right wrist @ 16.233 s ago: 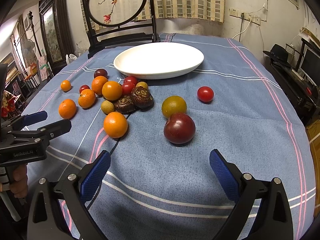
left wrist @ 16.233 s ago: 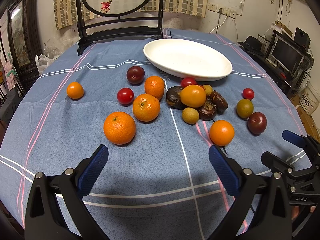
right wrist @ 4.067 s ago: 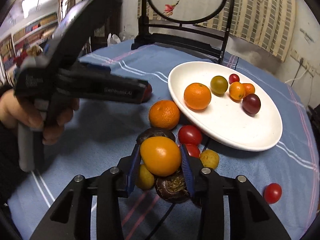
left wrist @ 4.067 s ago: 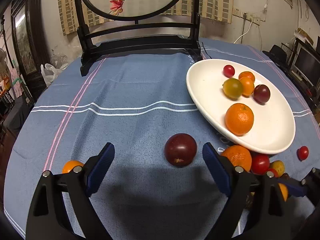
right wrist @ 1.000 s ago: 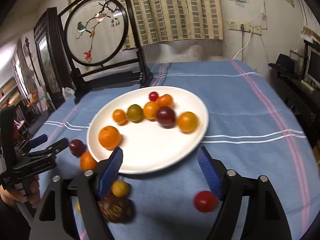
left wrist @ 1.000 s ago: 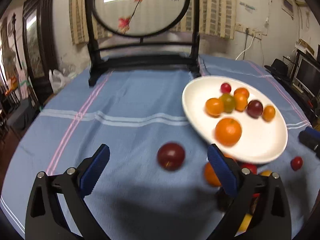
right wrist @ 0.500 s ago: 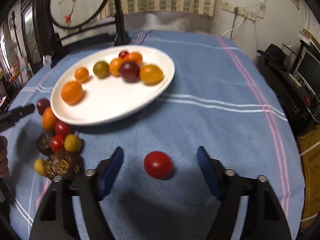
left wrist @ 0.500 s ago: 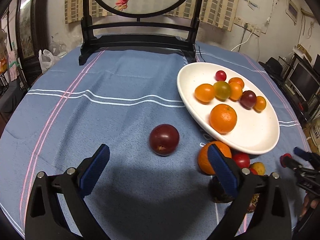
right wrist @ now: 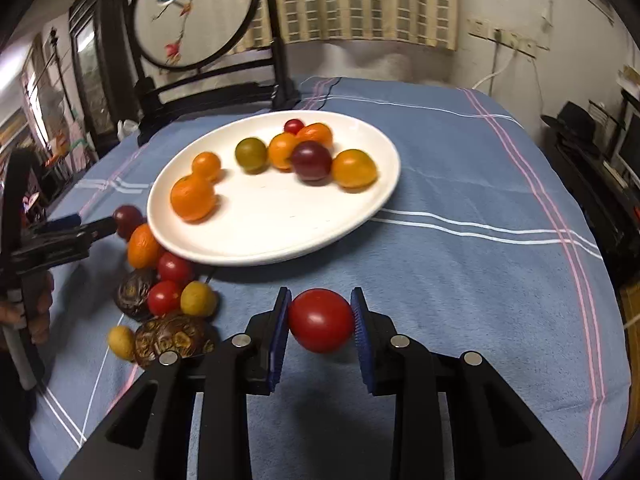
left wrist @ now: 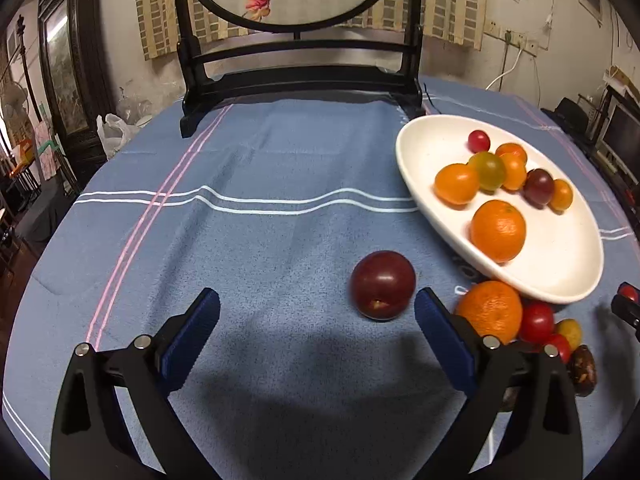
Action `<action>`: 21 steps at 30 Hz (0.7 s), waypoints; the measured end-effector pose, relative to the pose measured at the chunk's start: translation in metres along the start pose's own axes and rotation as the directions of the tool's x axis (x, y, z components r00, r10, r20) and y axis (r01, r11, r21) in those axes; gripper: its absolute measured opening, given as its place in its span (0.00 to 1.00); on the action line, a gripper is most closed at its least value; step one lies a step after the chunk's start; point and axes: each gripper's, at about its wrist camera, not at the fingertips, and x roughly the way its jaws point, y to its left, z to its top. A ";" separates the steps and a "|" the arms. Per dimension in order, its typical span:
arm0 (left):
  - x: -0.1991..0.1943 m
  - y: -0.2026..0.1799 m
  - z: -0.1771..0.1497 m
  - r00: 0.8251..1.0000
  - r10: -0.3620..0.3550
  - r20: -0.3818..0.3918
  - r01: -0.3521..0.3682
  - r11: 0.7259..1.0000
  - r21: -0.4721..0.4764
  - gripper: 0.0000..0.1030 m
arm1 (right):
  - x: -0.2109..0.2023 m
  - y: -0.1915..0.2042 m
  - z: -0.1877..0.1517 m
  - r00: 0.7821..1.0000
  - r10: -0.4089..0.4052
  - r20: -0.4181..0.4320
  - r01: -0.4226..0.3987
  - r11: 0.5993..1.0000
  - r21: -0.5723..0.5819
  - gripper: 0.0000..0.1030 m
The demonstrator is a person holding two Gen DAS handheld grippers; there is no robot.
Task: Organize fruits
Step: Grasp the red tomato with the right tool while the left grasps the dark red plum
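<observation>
White plate (right wrist: 360,216) holds seven fruits: oranges, a green tomato, a plum, a cherry tomato. Right gripper (right wrist: 320,320) pinches a red tomato (right wrist: 320,320) above the tablecloth (right wrist: 480,280). Left gripper (left wrist: 316,320) spread wide, dark plum (left wrist: 383,285) on the cloth between its fingers.

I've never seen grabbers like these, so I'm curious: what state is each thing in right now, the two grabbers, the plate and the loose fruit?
right gripper: shut on the red tomato.
left gripper: open, holding nothing.
dark plum: on the cloth between the left gripper's fingers, untouched.
white plate: upright, holding seven fruits.
fruit pile: on the cloth beside the plate.
</observation>
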 end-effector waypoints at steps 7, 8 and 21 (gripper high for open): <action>0.009 -0.012 0.004 0.999 -0.031 0.037 0.031 0.999 0.015 0.82 | -0.001 0.019 -0.002 1.000 0.028 -0.006 -0.028 0.998 -0.057 0.30; 0.011 -0.013 0.005 0.999 -0.043 0.034 0.043 0.999 0.012 0.81 | -0.001 0.022 -0.002 0.999 0.032 -0.007 -0.032 0.997 -0.065 0.30; 0.026 -0.018 0.006 0.985 -0.167 -0.049 0.164 0.985 -0.057 0.36 | -0.002 0.032 -0.003 0.999 0.046 0.000 -0.046 0.995 -0.087 0.30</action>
